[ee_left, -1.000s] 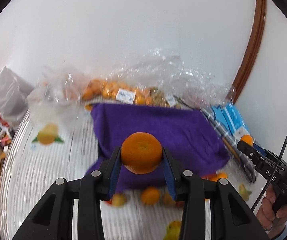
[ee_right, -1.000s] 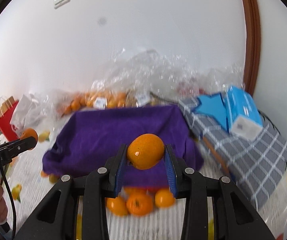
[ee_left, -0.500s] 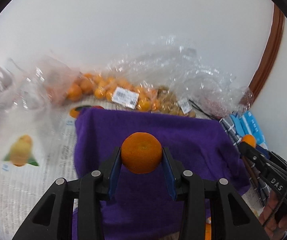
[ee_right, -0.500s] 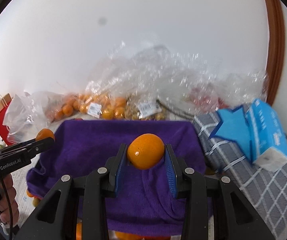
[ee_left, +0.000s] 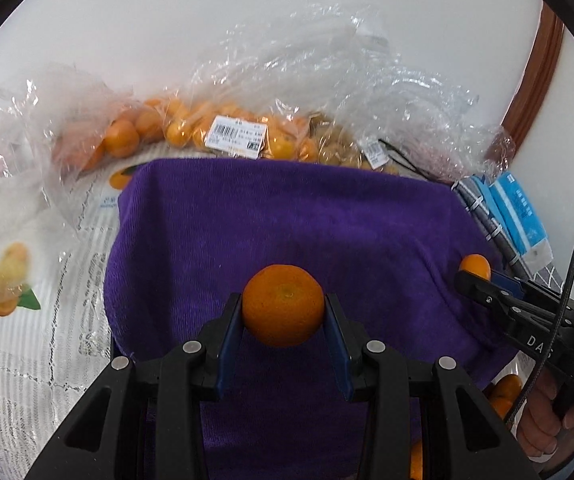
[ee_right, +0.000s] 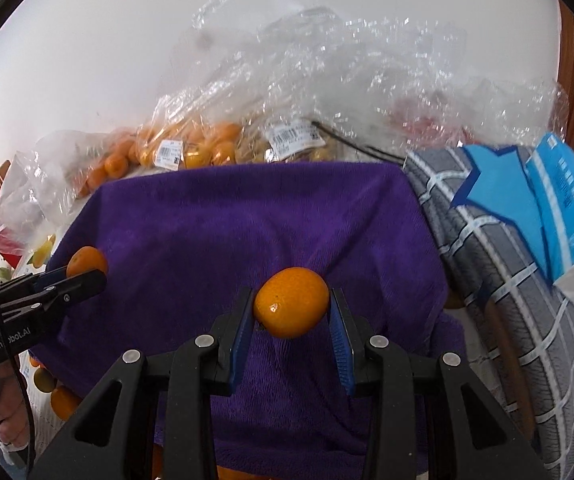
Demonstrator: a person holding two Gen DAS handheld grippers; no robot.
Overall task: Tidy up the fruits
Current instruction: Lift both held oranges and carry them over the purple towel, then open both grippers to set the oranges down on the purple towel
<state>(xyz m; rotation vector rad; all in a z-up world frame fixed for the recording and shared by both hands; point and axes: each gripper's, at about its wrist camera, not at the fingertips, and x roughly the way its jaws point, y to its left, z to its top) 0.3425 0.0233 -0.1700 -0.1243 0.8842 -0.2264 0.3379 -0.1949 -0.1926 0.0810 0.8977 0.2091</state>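
Note:
My left gripper (ee_left: 283, 312) is shut on a dull orange tangerine (ee_left: 283, 305) and holds it above the purple towel (ee_left: 287, 220). My right gripper (ee_right: 292, 308) is shut on a glossy orange tangerine (ee_right: 292, 302) above the same purple towel (ee_right: 247, 220). Each gripper shows in the other's view: the right one (ee_left: 475, 276) at the towel's right edge, the left one (ee_right: 87, 268) at its left edge. Loose tangerines (ee_left: 505, 390) lie at the towel's near edge, and some show in the right wrist view (ee_right: 63, 402).
Clear plastic bags of tangerines (ee_left: 191, 128) and crumpled wrap (ee_right: 327, 60) lie against the wall behind the towel. A grey checked cloth (ee_right: 507, 280) with a blue tissue pack (ee_right: 567, 208) sits right. The fruit-print tablecloth (ee_left: 27, 320) spreads left.
Both grippers have moved forward with their tangerines, from the towel's near edge to over its middle. The loose tangerines have dropped out of the centre of both views.

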